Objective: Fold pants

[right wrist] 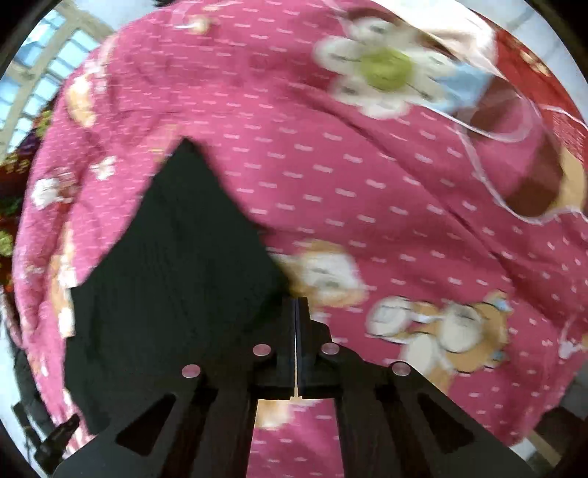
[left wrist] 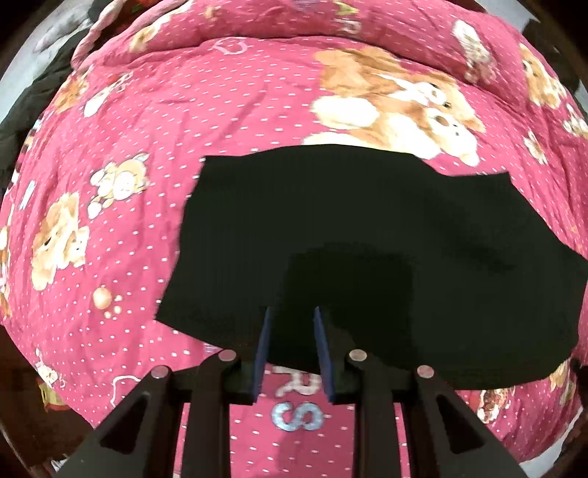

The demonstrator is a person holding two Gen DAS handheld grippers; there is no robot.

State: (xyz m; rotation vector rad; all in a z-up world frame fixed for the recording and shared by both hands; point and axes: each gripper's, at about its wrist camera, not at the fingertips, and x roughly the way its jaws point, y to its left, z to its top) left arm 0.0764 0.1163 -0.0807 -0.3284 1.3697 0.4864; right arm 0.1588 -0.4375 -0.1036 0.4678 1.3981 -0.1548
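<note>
The black pants point(left wrist: 367, 235) lie folded and flat on the pink bedspread point(left wrist: 220, 110). My left gripper point(left wrist: 293, 310) points down over their near edge. Its blue pads point(left wrist: 261, 349) stand apart, with cloth showing below the gap and nothing pressed between them. In the right wrist view the pants point(right wrist: 176, 279) fill the lower left and narrow to a corner at the top. My right gripper point(right wrist: 297, 299) is shut, its tips right at the pants' right edge. I cannot tell whether any cloth is pinched there.
The bedspread point(right wrist: 367, 184) carries cartoon bears and white dots and covers the whole bed. A pillow point(left wrist: 330, 22) in the same print lies at the far end. A window point(right wrist: 44, 73) shows at the upper left of the right wrist view.
</note>
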